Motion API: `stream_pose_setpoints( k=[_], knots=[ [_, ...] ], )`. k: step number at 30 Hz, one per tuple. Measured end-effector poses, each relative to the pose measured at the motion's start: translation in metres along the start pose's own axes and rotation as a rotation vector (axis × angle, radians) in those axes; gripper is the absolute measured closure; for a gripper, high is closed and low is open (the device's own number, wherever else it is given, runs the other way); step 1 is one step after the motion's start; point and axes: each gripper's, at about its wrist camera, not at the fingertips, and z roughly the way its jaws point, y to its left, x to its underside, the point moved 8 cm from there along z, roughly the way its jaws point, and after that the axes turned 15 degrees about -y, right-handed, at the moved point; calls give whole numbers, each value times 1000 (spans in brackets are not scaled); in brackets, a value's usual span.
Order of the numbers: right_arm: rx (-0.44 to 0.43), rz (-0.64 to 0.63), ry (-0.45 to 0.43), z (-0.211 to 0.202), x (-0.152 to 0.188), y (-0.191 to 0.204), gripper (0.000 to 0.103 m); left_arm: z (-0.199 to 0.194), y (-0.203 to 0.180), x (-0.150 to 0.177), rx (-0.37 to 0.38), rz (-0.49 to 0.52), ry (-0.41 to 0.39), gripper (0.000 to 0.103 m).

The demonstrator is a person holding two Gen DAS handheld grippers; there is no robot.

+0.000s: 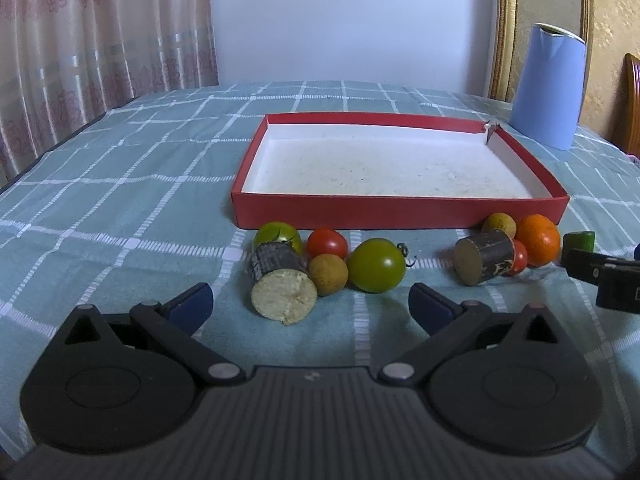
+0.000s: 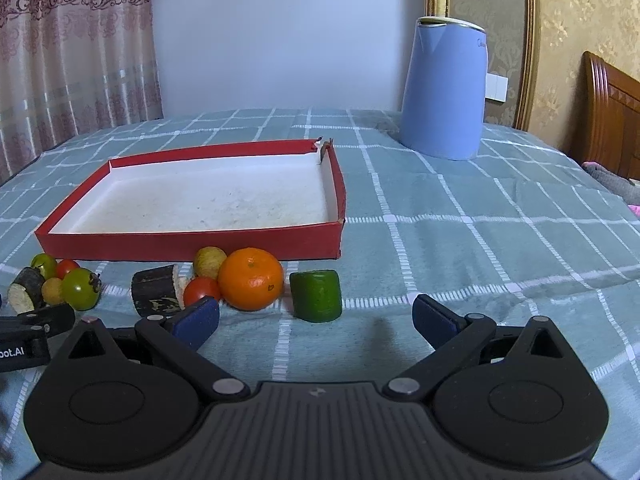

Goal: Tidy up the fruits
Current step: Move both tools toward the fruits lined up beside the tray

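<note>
A shallow red box (image 1: 396, 210) (image 2: 188, 245) with a bare white floor lies on the checked cloth. Along its near wall sit two clusters of fruit. The left cluster has a sugarcane piece (image 1: 280, 280) (image 2: 26, 290), a green tomato (image 1: 376, 266) (image 2: 81, 289), a red tomato (image 1: 327, 243) and a longan (image 1: 328, 274). The right cluster has an orange (image 2: 251, 279) (image 1: 537, 239), a dark sugarcane piece (image 1: 484, 256) (image 2: 156, 290), a red tomato (image 2: 201, 290) and a green cucumber chunk (image 2: 316, 296). My left gripper (image 1: 310, 306) is open just short of the left cluster. My right gripper (image 2: 316, 322) is open, right before the cucumber chunk.
A tall blue kettle (image 2: 444, 88) (image 1: 548, 86) stands on the cloth at the back right, beyond the box. A pink curtain (image 1: 100, 52) hangs at the left and a wooden headboard (image 2: 608, 116) rises at the far right.
</note>
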Motion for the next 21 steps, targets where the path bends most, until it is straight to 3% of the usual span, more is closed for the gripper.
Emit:
stream_pose_setpoints(
  k=[14, 21],
  knots=[
    [2, -17, -5, 2, -1, -1, 0, -1, 2, 0, 1, -6, 5, 0],
    [-3, -21, 1, 3, 0, 0, 6, -1, 2, 1, 3, -5, 3, 0]
  ],
)
